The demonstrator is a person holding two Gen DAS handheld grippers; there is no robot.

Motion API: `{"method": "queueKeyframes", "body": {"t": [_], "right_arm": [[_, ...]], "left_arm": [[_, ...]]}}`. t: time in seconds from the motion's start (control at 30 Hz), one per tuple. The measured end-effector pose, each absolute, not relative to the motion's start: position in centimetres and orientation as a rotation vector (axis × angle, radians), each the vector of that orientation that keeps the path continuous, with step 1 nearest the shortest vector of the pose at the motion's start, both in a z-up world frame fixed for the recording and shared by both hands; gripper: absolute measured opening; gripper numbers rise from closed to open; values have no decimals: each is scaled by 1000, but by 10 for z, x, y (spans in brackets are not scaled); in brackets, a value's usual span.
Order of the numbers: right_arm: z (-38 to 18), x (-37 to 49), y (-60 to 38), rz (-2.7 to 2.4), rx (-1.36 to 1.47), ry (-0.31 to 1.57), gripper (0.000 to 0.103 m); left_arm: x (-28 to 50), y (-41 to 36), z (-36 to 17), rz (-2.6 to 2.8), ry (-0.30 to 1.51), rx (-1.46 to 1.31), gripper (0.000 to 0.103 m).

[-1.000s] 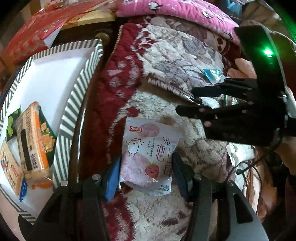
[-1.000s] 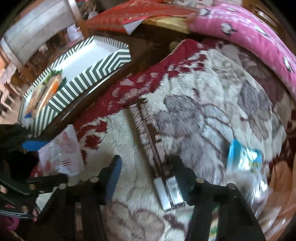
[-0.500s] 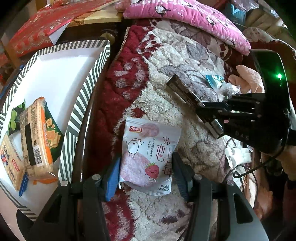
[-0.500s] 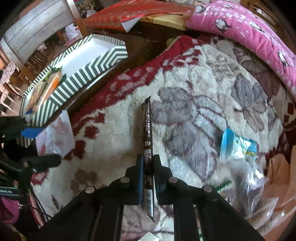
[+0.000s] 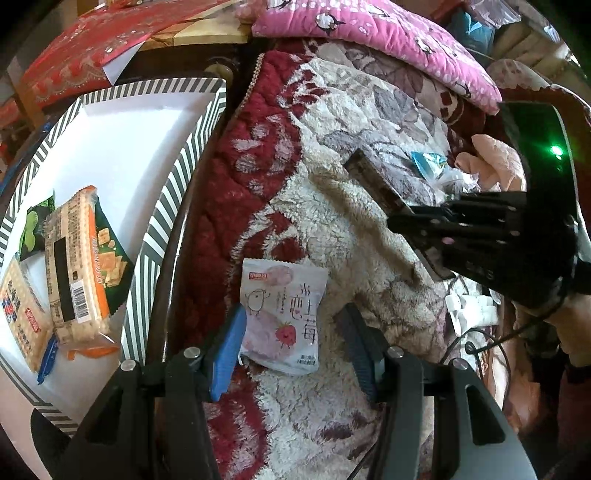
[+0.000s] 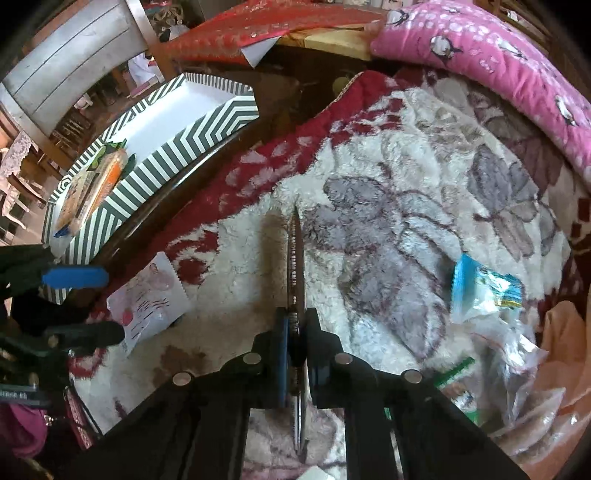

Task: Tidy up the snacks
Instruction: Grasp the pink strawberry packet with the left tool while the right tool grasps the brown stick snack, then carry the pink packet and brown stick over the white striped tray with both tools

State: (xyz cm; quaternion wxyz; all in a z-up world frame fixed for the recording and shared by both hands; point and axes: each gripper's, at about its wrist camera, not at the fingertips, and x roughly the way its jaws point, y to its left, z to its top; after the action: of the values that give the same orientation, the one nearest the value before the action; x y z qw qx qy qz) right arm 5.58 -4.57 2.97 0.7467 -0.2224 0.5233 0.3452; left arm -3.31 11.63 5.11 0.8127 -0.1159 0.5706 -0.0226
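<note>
My left gripper (image 5: pixel 293 341) is open, its fingers either side of a white and pink strawberry snack pouch (image 5: pixel 282 314) lying on the fleecy blanket. The pouch also shows in the right wrist view (image 6: pixel 147 295). My right gripper (image 6: pixel 295 332) is shut on a long dark flat snack packet (image 6: pixel 294 254), held edge-on above the blanket; it shows in the left wrist view (image 5: pixel 376 184) too. A striped box (image 5: pixel 173 184) at the left holds cracker packs (image 5: pixel 77 266). A blue wrapped snack (image 6: pixel 480 288) lies at the right.
A pink pillow (image 5: pixel 369 33) lies along the blanket's far side. A red cloth (image 5: pixel 92 48) covers the table behind the box. Clear plastic bags (image 6: pixel 517 362) sit at the right. A chair (image 6: pixel 74 62) stands beyond the box.
My right gripper closed on the long dark packet and lifted it off the blanket. My left gripper stayed open around the strawberry pouch.
</note>
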Motion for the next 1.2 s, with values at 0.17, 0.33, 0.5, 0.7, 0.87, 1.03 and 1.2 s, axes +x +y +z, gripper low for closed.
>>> {"method": "queueKeyframes", "body": {"t": [0.17, 0.33, 0.5, 0.7, 0.87, 1.03, 1.2], "right_arm": [[41, 47, -55, 749, -433, 1130, 9], [46, 35, -57, 762, -388, 1128, 9], [43, 28, -59, 765, -356, 1134, 9], [45, 27, -61, 774, -314, 1136, 9], [49, 26, -61, 781, -286, 1128, 9], [57, 21, -54, 794, -293, 1112, 9], [68, 17, -42, 815, -300, 1091, 9]], "left_arm": [[-33, 114, 43, -48, 1252, -250, 53], [-33, 111, 38, -83, 1249, -283, 72], [-25, 104, 20, -40, 1281, -201, 72], [-26, 124, 16, -49, 1290, -277, 16], [-37, 127, 36, -48, 1216, -281, 16], [-40, 126, 56, -38, 1178, -261, 16], [-47, 132, 76, 6, 1138, -225, 16]]}}
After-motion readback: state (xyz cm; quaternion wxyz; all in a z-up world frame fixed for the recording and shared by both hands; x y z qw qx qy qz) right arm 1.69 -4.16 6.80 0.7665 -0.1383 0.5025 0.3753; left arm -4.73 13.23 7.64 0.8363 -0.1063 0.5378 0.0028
